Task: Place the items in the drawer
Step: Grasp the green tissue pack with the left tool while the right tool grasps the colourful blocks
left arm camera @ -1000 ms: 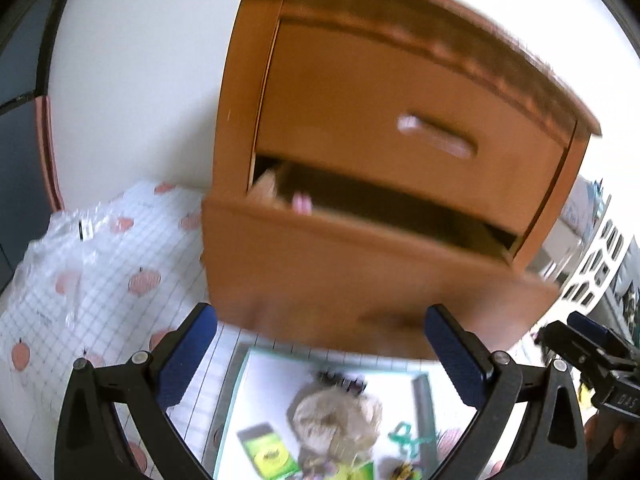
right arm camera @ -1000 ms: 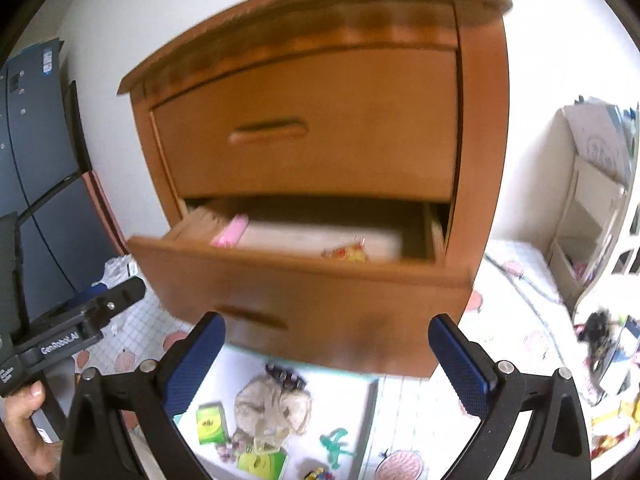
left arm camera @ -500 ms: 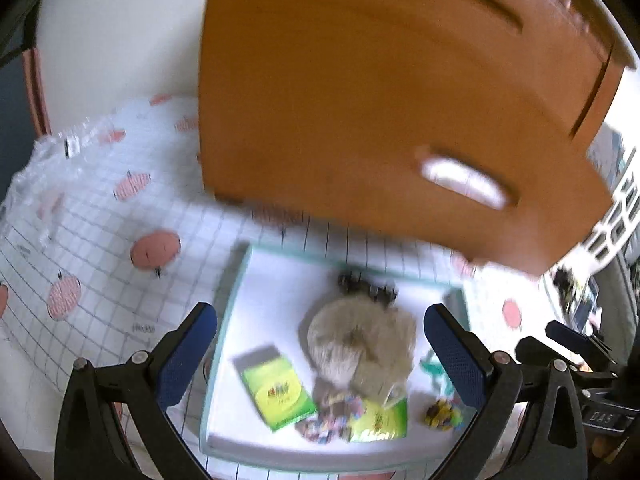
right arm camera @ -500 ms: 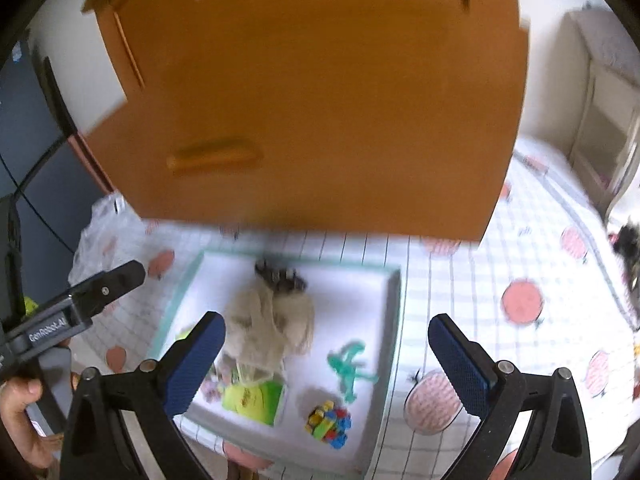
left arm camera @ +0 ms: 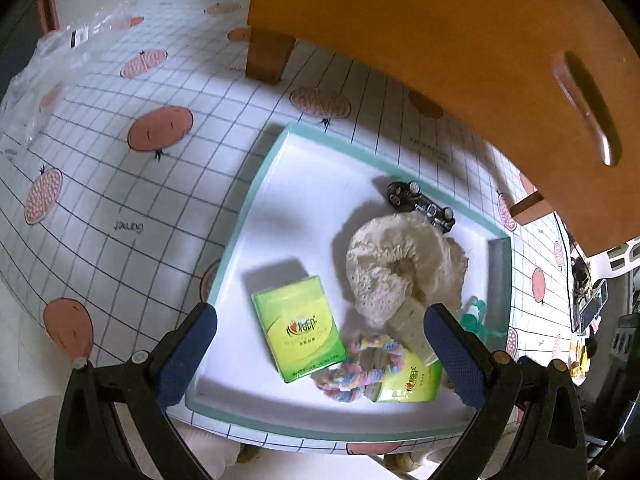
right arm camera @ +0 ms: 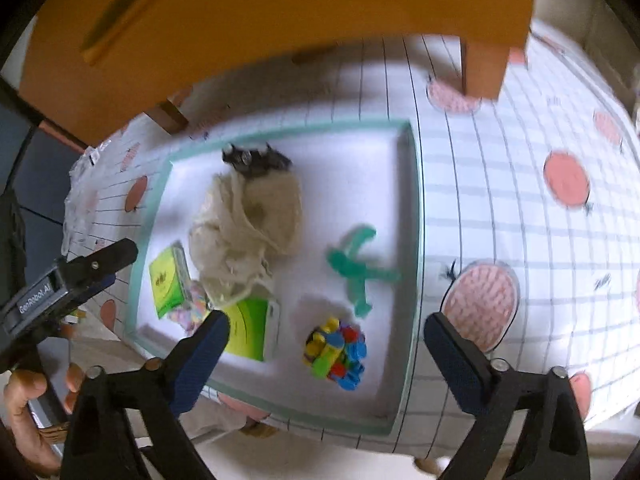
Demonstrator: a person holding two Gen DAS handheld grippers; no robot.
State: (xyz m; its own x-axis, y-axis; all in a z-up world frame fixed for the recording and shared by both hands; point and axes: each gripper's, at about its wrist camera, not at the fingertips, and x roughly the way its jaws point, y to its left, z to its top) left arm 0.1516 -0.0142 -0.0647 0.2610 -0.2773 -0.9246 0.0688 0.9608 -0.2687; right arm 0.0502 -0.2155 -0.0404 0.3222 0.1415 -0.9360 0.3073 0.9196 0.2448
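Green toy (left arm camera: pixel 476 312) behind tool finger.

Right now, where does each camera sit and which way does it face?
Left wrist: on the left gripper, angled down at the tray; only its own fingers show.
Right wrist: on the right gripper, facing down at the tray; the left gripper and a hand show.
Shared: tray, beige cloth, drawer front.

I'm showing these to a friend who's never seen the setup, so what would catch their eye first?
Probably the white tray with its teal rim, on the fruit-print tablecloth, holding a cream knitted hat, green packets and a bright block toy. Above it looms the orange wooden drawer front.
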